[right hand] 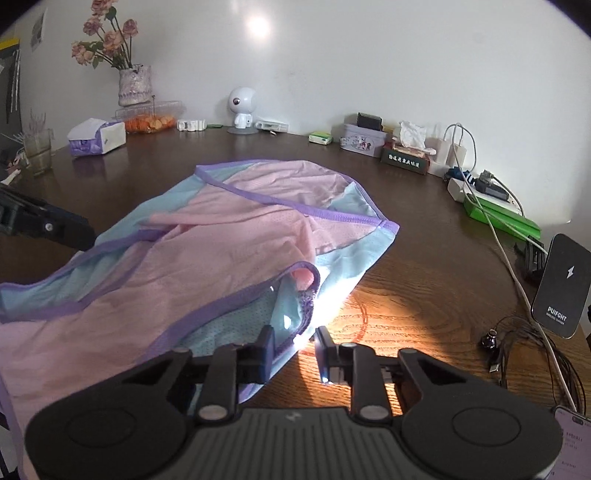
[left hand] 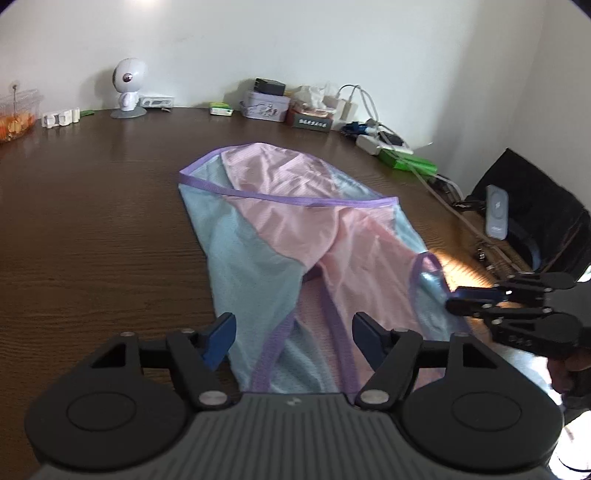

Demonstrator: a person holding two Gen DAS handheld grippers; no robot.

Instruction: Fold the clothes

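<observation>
Pink-and-blue garment (left hand: 295, 236) on the wooden table (left hand: 92, 221)
Left gripper (left hand: 293, 339) gapes over its hem; right gripper (right hand: 293, 350) narrowly apart straddling its edge; charger stand (right hand: 561, 284) right of garment.

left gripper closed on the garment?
No: in the left wrist view the left gripper stands open over the garment, its pads apart and clear of the cloth.

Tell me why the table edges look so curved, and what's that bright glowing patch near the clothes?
Left wrist view: the fisheye lens bows the table and darkens the corners; a sunlit patch lies right of the garment. Right wrist view: the same sun blows out to white glare at the garment's hem, just ahead of the right gripper, and a soft hotspot glows on the wall.
</observation>
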